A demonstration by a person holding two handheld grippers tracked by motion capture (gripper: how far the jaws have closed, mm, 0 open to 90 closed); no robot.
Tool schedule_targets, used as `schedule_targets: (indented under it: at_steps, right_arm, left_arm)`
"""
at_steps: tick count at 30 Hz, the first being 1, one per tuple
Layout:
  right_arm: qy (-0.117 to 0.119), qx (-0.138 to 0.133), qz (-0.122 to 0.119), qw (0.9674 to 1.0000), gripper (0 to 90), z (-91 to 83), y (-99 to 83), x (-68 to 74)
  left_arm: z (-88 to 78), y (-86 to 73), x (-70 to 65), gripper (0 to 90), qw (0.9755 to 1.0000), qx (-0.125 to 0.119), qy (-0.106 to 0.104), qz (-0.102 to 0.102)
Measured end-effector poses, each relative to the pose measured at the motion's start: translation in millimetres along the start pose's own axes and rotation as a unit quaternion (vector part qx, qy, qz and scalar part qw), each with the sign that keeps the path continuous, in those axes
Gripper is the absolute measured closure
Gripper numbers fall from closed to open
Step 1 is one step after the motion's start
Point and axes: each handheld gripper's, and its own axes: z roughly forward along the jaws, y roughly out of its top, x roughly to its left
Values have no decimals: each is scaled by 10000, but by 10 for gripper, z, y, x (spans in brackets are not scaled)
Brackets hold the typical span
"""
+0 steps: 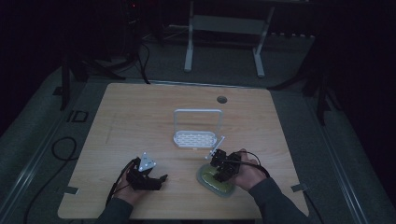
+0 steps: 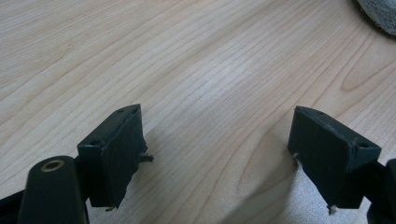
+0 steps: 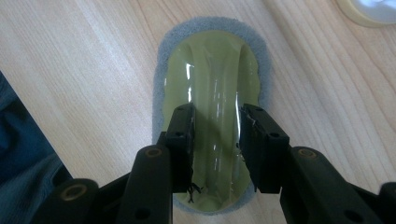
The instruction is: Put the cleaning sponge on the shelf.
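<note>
Near the front edge of the worktop (image 1: 140,107), right of its middle, lies a sponge (image 3: 211,74) with a yellow-green plastic grip on a grey pad. The right gripper (image 3: 217,140) stands over it, its jaws either side of the grip's raised ridge; whether the pads press on it I cannot tell. The left gripper (image 2: 217,154) rests near the front edge left of the middle, jaws wide apart over bare wood, and a white rack (image 1: 197,128) stands at the centre.

One sponge (image 1: 215,179), one white rack (image 1: 196,128) and two grippers (image 1: 145,176) (image 1: 223,166) are on one tabletop (image 1: 140,116).
</note>
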Motion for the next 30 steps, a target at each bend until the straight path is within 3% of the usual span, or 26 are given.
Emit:
schedule_targets:
  at_steps: [14,30]
  right_arm:
    - [188,362,-72,9991,671,74,70,-40]
    - [126,640,-309,9974,707,85,138,-35]
  left_arm:
    - [0,0,1,187,10000,1,2,9]
    - [0,0,1,187,10000,1,3,8]
